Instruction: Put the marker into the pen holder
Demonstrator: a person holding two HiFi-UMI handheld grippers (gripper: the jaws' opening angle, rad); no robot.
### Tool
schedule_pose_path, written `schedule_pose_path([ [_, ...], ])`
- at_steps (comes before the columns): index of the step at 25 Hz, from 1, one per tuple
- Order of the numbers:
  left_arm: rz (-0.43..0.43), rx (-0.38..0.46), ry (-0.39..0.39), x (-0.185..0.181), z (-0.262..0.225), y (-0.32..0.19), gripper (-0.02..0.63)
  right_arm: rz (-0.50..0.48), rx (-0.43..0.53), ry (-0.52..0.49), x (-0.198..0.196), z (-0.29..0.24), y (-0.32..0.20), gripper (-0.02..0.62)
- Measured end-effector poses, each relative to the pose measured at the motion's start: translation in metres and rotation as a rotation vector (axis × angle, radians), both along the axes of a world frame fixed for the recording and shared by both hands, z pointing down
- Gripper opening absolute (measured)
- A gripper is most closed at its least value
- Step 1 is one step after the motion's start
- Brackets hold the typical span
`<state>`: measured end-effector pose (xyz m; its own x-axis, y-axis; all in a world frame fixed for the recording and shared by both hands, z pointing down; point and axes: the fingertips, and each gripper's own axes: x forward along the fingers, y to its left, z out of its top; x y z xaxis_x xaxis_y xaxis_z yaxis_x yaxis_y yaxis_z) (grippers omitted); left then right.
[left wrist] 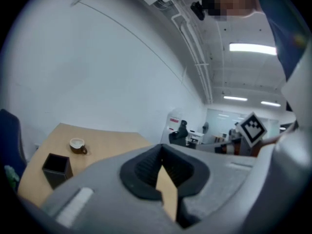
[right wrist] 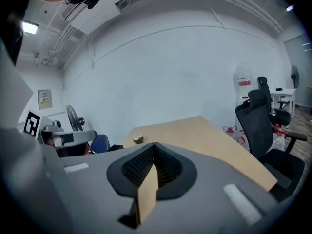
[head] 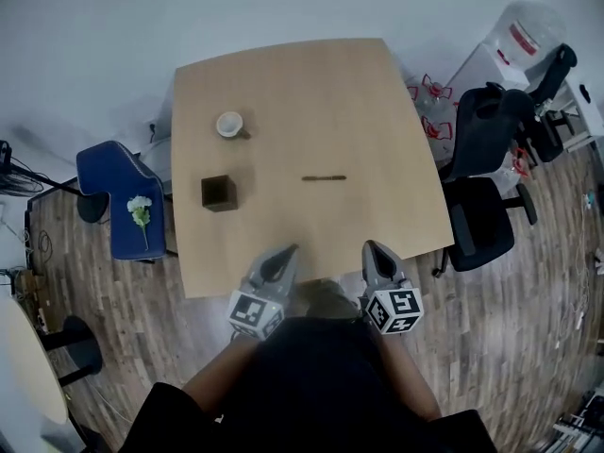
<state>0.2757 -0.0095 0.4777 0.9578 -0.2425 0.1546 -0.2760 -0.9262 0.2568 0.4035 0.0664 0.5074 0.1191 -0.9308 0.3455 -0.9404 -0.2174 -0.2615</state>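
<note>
Your left gripper (head: 286, 252) and right gripper (head: 371, 248) sit at the lower edge of the worktop (head: 377, 92), fingers clenched, empty. The marker (head: 324, 178) lies mid-frame, right of the pen holder (head: 219, 193). Arrive with them clenched and you could roll it away.

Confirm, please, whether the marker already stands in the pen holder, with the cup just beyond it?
Not quite: the head view shows the marker lying flat on the table, to the right of the pen holder. The cup is indeed beyond it.
</note>
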Motion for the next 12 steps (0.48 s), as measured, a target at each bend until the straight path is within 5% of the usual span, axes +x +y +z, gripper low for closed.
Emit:
schedule_pose_path([
  [12, -0.265, 0.050, -0.069, 0.094, -0.001, -0.052, 0.003, -0.231, -0.079, -0.059, 0.103, 0.038, -0.046, 0.003],
])
